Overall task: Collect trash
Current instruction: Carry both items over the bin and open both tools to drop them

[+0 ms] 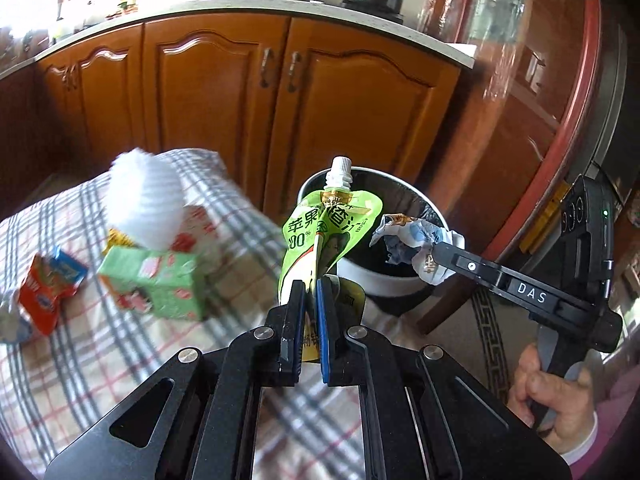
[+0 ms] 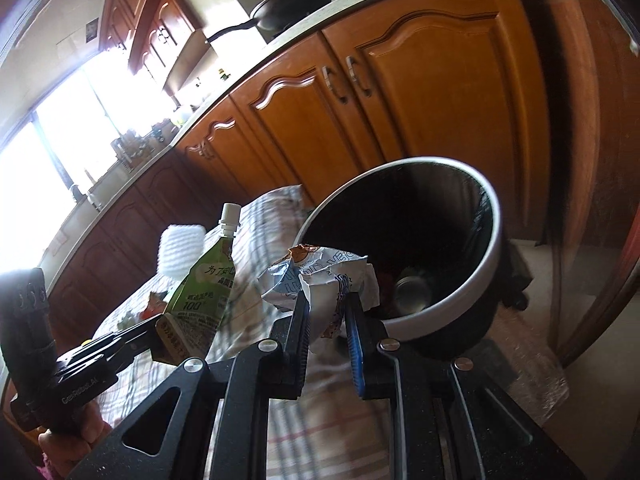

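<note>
Left gripper (image 1: 311, 292) clamps green juice pouch (image 1: 328, 232) at bottom edge; pouch upright, long axis vertical, spout up, near bin (image 1: 384, 280). Right gripper (image 2: 326, 312) pinches crumpled wrapper (image 2: 320, 276) by bin rim.

My left wrist cam looks down-forward, close over its fingers; bin (image 1: 384, 280) centre-right. My right cam faces the same bin (image 2: 452, 304), nearer, right of centre. Both share cabinets (image 1: 224, 92) up top.
</note>
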The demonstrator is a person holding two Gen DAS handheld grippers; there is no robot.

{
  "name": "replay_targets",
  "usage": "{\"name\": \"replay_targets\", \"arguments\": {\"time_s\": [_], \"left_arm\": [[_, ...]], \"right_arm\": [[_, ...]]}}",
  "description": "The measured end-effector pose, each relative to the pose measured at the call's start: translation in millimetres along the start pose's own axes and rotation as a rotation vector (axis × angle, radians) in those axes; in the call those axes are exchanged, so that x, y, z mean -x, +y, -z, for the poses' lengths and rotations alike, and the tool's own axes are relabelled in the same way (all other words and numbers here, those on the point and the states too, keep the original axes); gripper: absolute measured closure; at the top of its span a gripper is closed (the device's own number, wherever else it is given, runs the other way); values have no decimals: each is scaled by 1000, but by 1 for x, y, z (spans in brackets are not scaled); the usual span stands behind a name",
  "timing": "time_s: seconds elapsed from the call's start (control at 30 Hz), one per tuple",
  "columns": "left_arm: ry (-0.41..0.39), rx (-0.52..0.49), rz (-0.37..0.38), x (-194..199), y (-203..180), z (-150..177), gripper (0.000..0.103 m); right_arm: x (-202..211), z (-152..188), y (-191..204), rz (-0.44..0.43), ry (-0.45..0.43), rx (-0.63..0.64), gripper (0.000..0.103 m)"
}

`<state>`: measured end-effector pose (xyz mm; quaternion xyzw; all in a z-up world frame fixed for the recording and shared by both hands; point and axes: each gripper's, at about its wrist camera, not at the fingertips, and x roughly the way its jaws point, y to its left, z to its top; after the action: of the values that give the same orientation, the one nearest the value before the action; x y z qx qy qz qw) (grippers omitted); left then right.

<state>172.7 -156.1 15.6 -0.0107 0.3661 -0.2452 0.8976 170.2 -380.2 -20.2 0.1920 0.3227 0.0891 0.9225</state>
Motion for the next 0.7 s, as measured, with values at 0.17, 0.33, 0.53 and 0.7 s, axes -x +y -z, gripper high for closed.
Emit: {"name": "replay_targets", "arguments": {"time_s": [0.17, 0.33, 0.53, 0.7], "left_arm": [[18, -31, 14, -19, -12, -18, 98], [36, -76, 23, -38, -27, -34, 98], [71, -97, 23, -64, -36, -49, 98], [92, -106, 20, -81, -41, -57, 98]], "right_arm": [[0, -15, -17, 39, -13, 7, 86], [-6, -29, -29, 78, -15, 15, 86], [-15, -39, -41, 116, -2, 19, 86], [-21, -47, -49, 129, 10, 20, 86]]}}
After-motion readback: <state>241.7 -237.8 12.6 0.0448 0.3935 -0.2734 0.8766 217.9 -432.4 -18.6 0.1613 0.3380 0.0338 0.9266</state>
